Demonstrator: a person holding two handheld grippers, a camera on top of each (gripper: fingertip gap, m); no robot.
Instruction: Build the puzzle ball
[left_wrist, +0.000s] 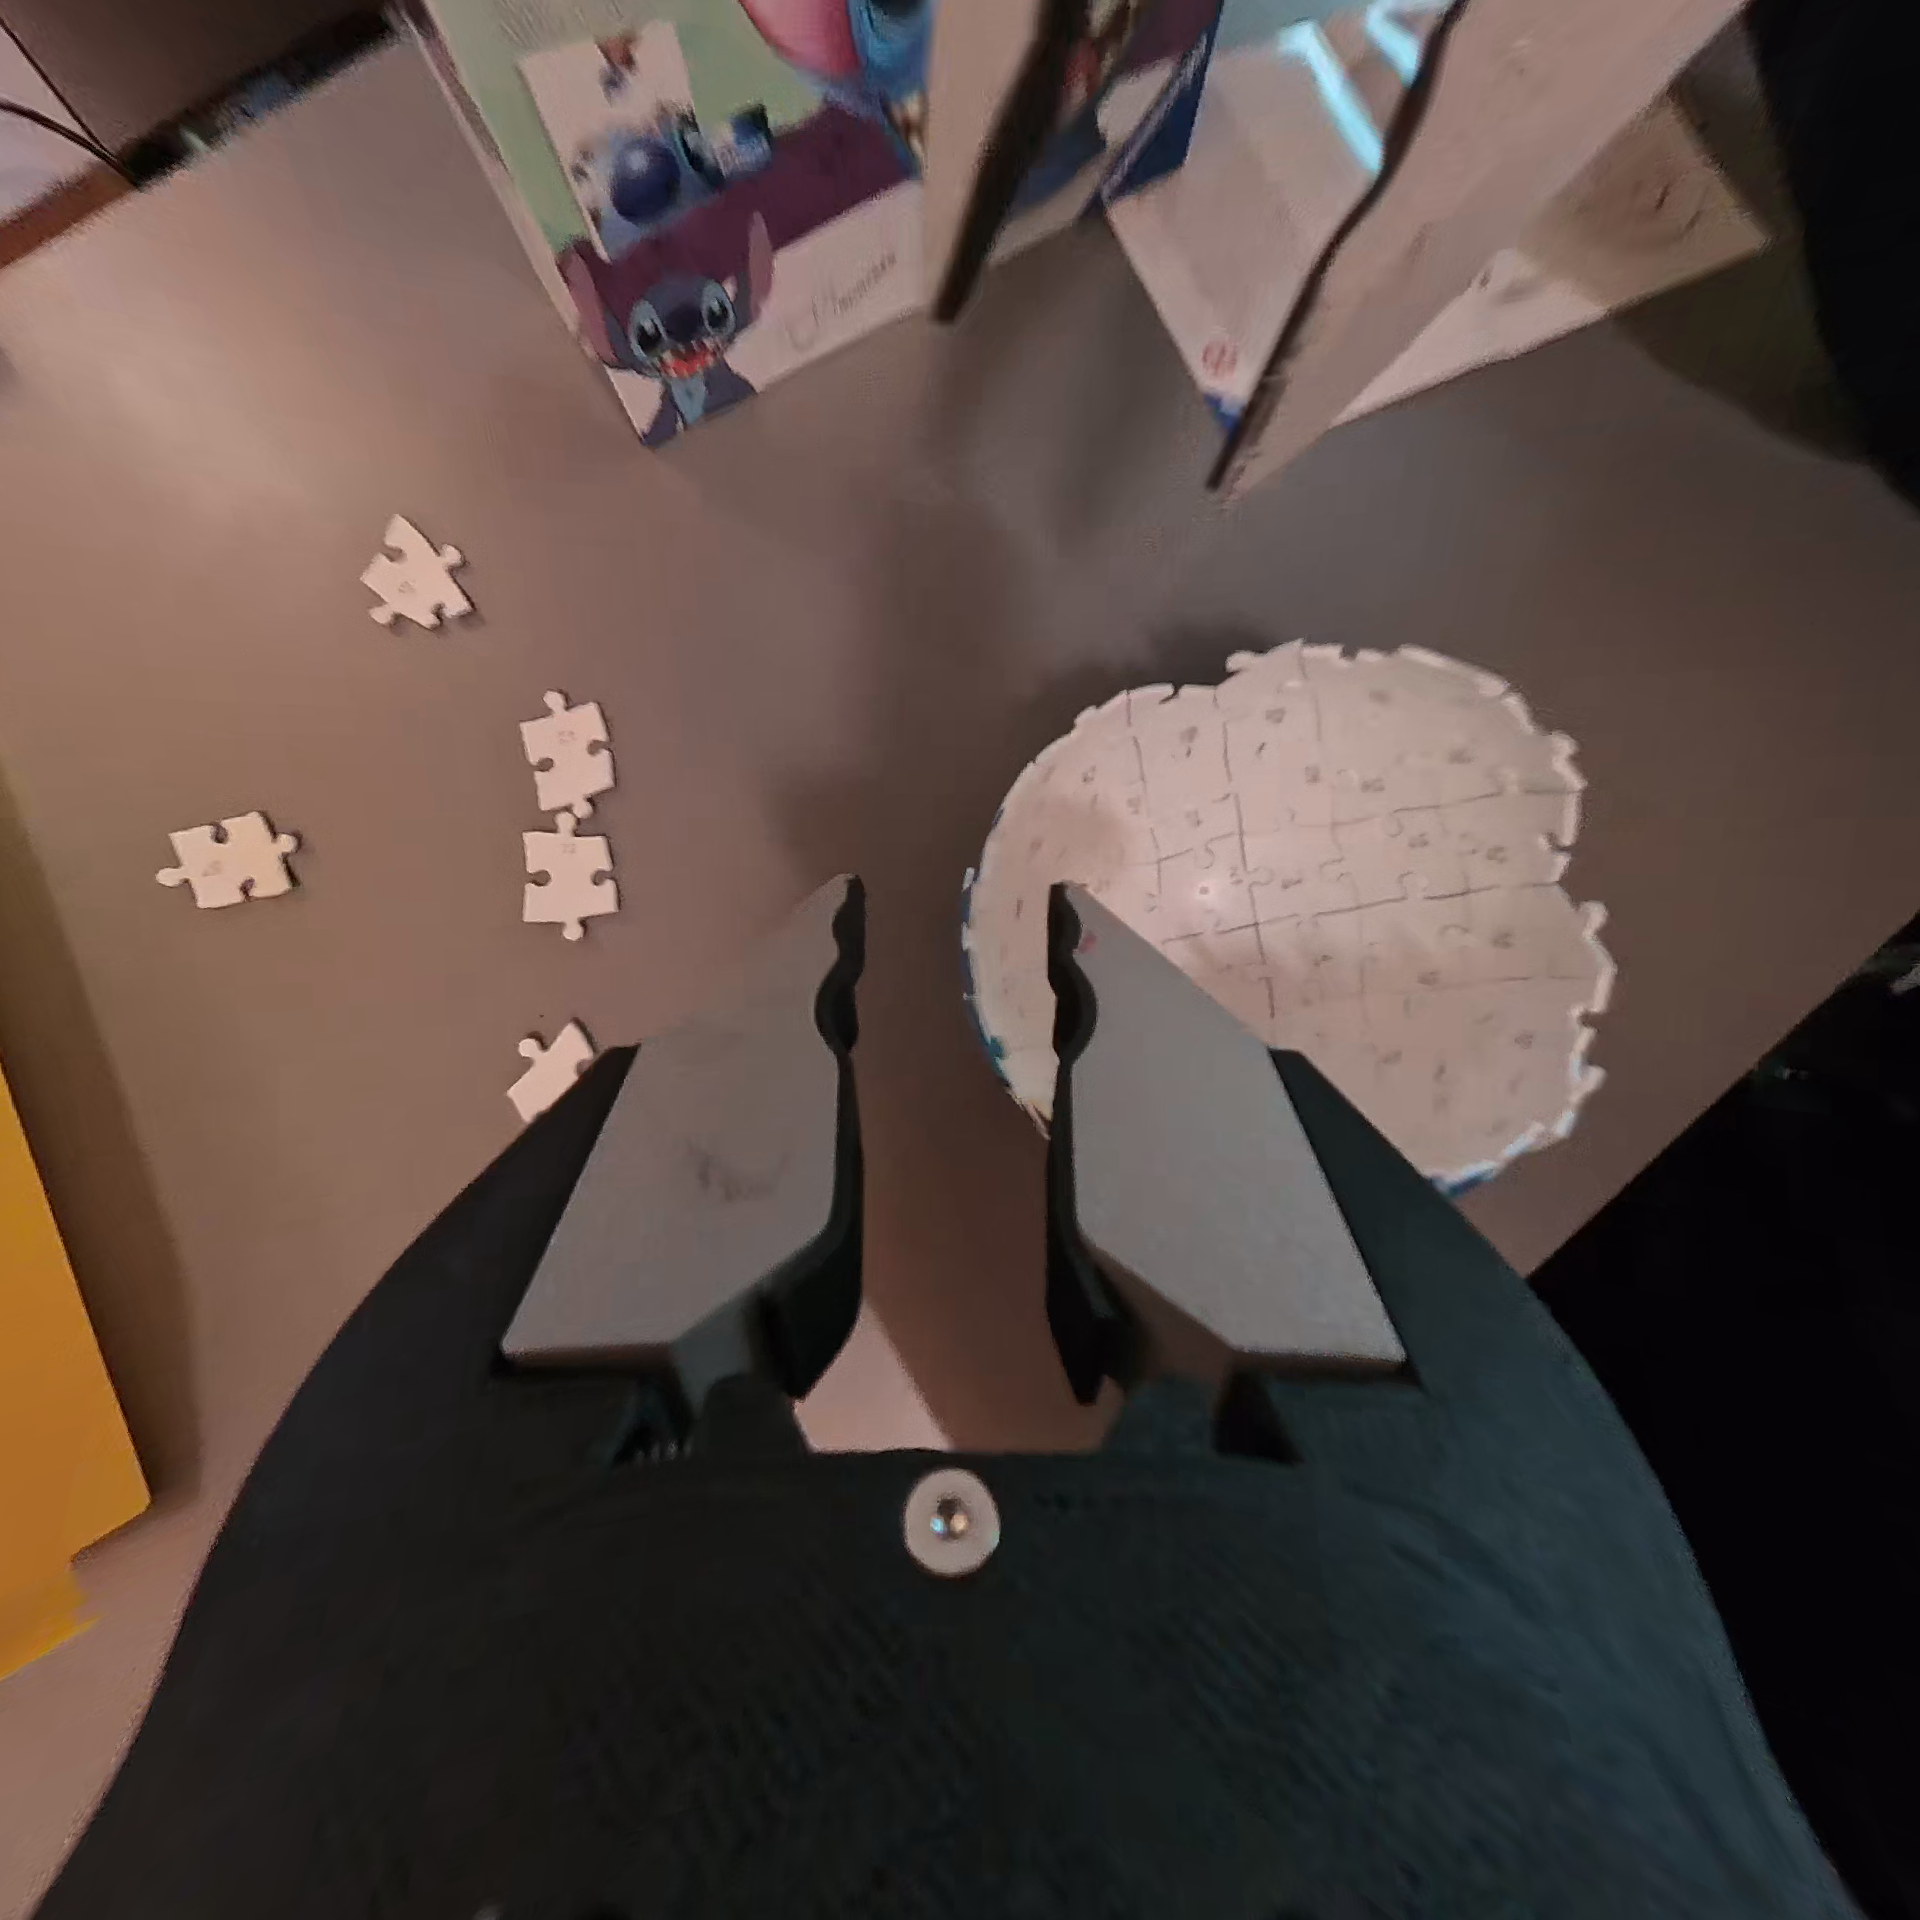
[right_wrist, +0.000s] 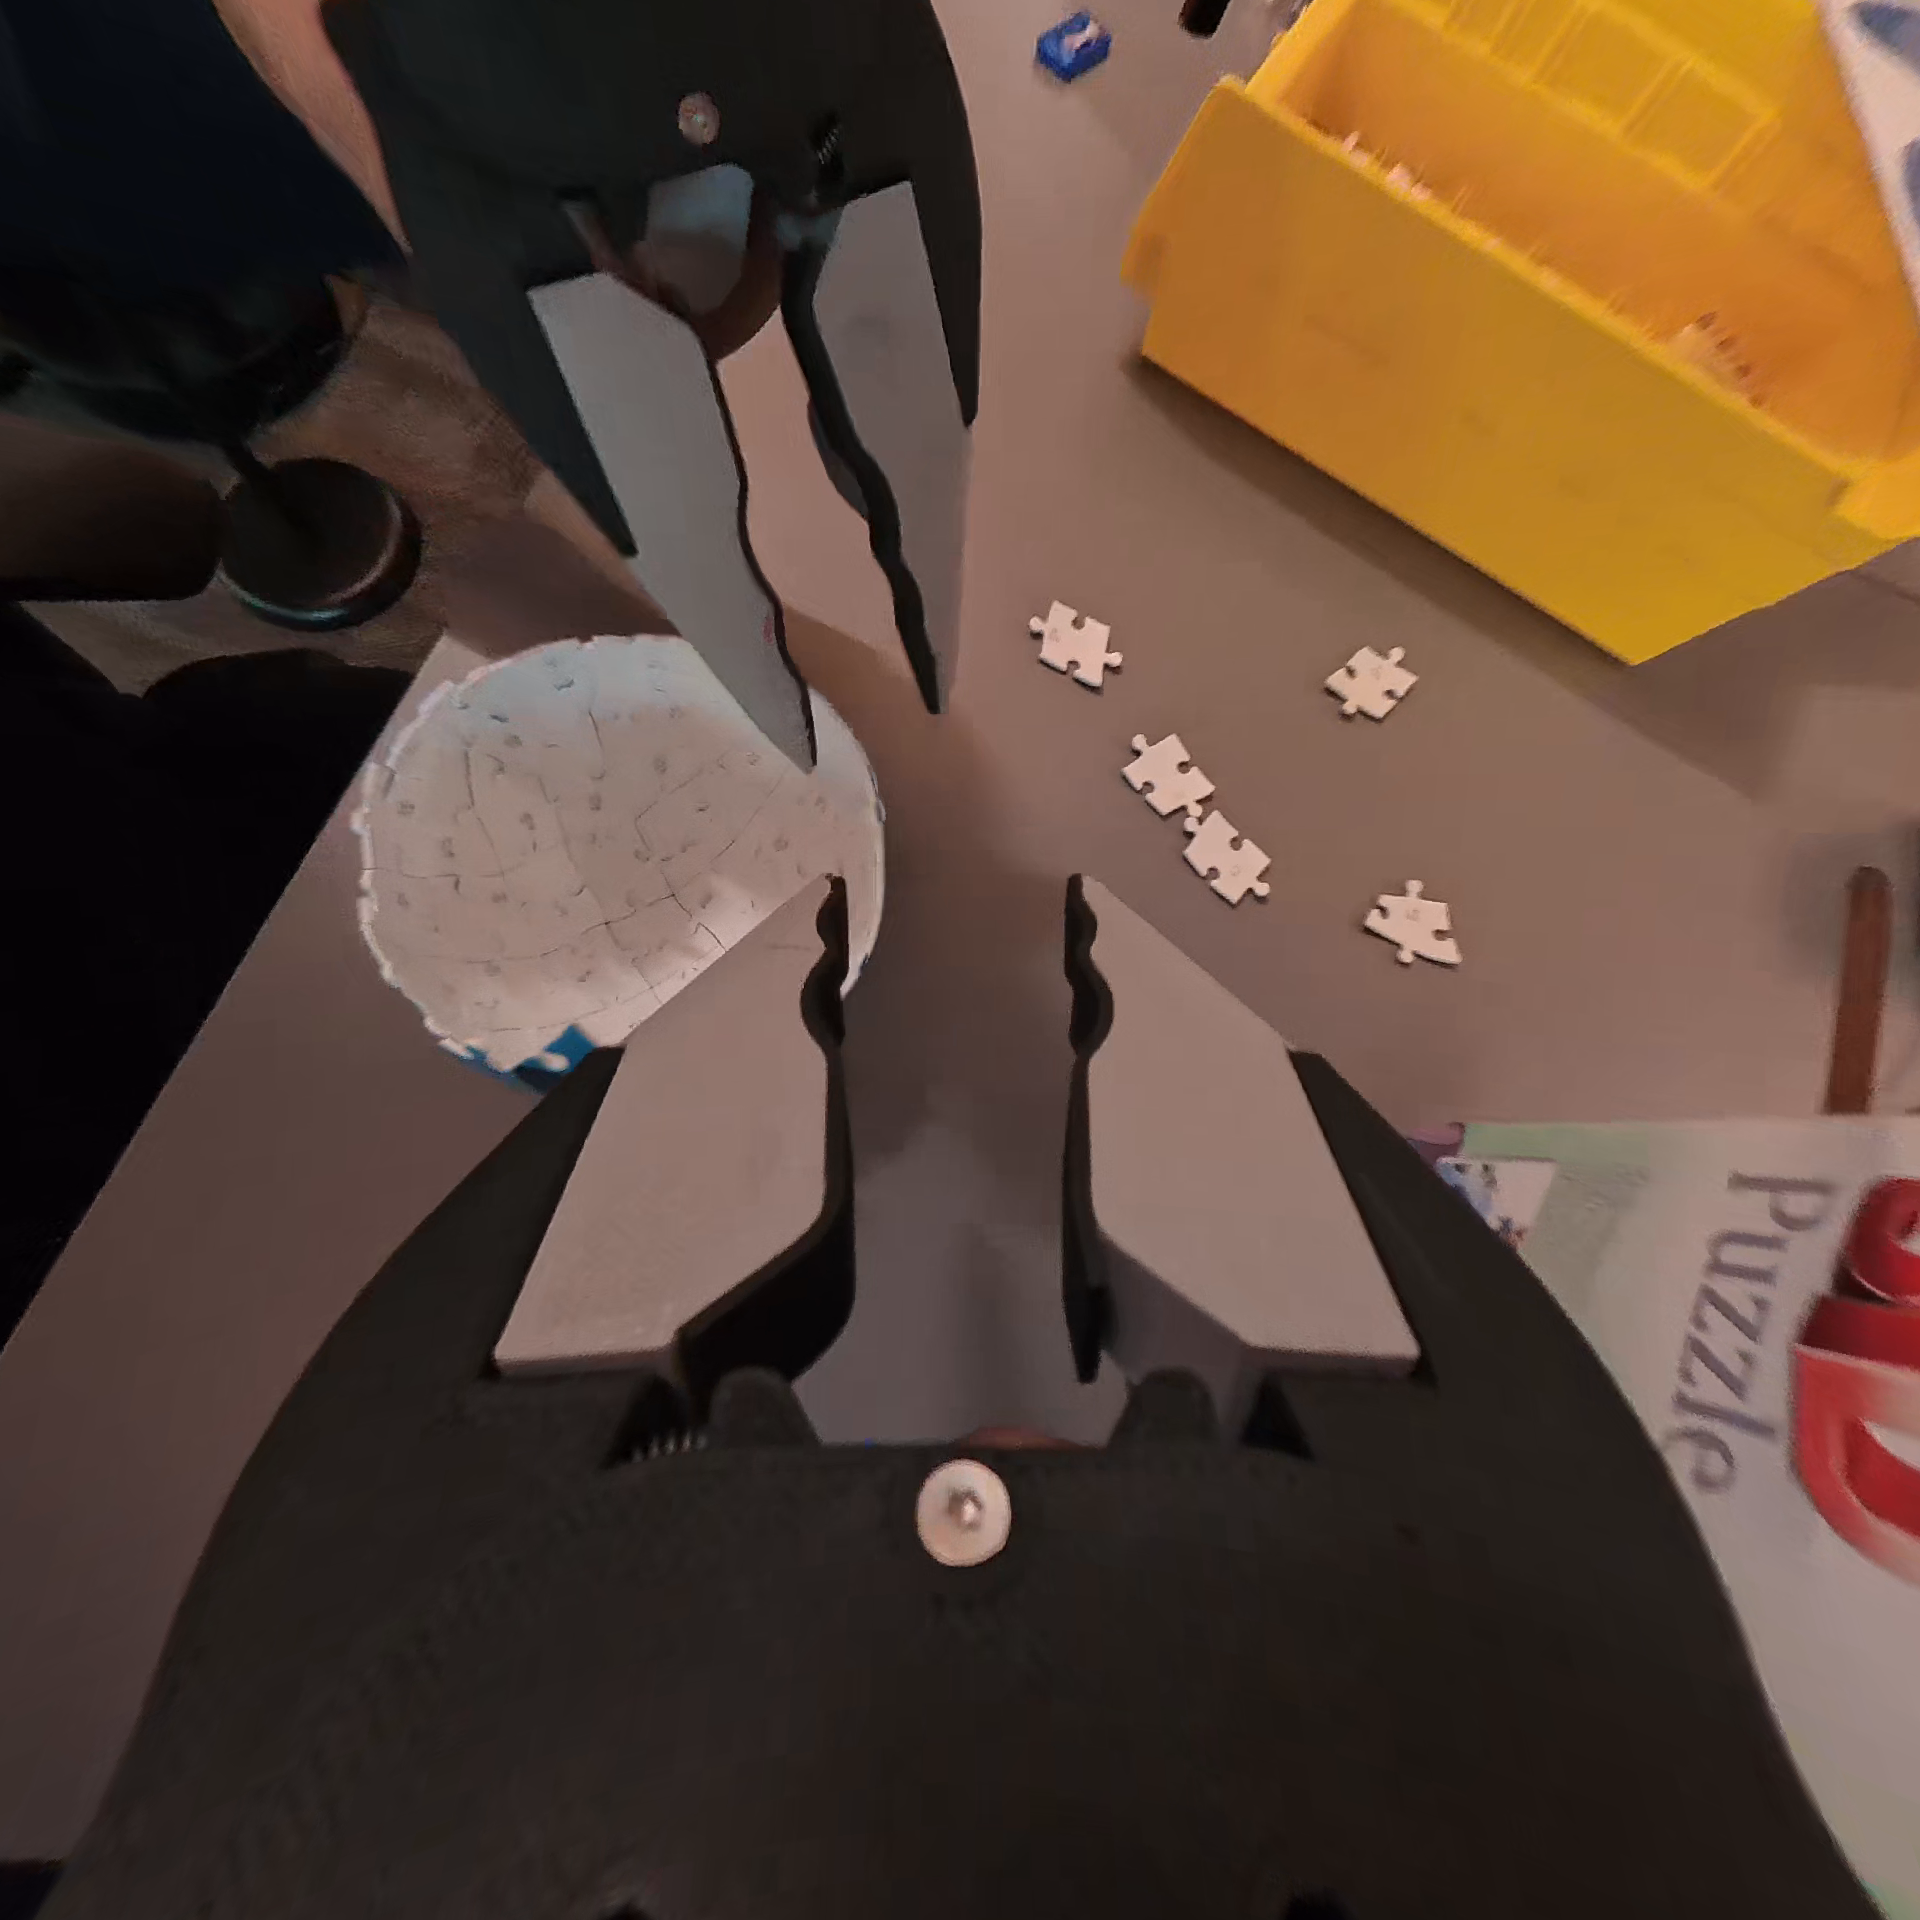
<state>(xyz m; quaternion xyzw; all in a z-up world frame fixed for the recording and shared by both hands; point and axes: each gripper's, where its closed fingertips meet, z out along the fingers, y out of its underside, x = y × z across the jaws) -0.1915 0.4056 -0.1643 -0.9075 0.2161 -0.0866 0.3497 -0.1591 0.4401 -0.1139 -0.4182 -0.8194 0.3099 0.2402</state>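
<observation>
The half-built puzzle ball (left_wrist: 1351, 883) sits open side up on the grey worktop (left_wrist: 727, 623) like a bowl, its white inner face showing and its rim still ragged with unfilled notches. Five loose puzzle pieces (right_wrist: 1195, 774) lie white side up in a small scatter beside it, apart from the shell.

Everything turns on that split. From the left claw (left_wrist: 956, 904) the shell lies just to its right, one finger overlapping the near rim in view, while the pieces lie off to its left. From the right claw (right_wrist: 951, 894) it is mirrored: shell to the left, pieces ahead and to the right, clearly the nearer reach for this hand. So I would expect the right to fetch a piece and the left to steady the shell.

Both claws are released, jaws parted with bare worktop between them, nothing gripped. They point toward each other, both angled steeply downward. A yellow bin (right_wrist: 1507, 343) stands beyond the pieces, the puzzle box (left_wrist: 665, 208) upright behind.
</observation>
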